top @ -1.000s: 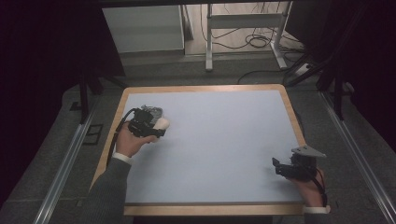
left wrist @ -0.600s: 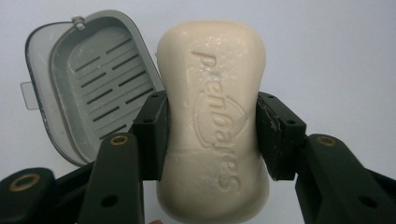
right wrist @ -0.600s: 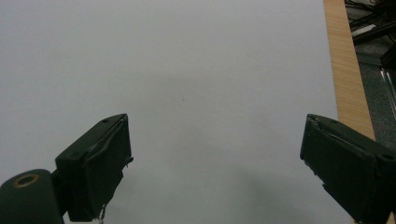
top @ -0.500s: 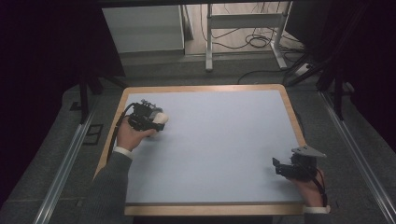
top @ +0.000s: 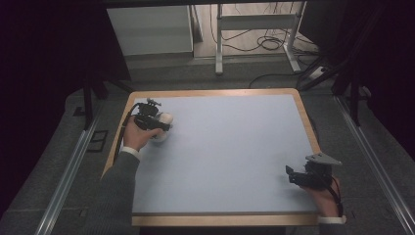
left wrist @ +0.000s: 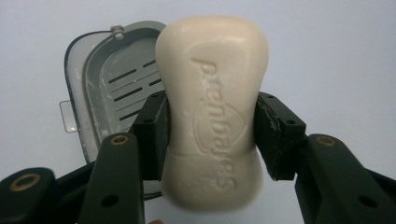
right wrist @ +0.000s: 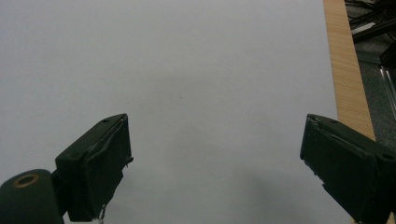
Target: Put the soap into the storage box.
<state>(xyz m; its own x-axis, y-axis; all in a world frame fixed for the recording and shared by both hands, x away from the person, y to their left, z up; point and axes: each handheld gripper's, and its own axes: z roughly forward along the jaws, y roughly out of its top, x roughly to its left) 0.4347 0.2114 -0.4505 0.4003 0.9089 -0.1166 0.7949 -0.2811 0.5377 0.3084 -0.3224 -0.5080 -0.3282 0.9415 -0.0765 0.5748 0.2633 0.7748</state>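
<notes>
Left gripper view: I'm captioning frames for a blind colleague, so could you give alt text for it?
The left claw clamps a cream soap bar by its long sides, above a pale table. Behind it lies a grey slotted soap dish.

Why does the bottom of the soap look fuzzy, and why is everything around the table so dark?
Left gripper view: the soap bar blurs at its lower end, nearest the lens, while the grey soap dish behind stays sharp. High view: light falls on the table, and the surroundings sink into black. Right gripper view: even light, soft shadow.

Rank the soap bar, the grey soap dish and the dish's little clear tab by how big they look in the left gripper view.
1. Soap bar, though it is nearest the camera.
2. Grey soap dish, partly hidden, so it may really be bigger.
3. Clear tab.
</notes>
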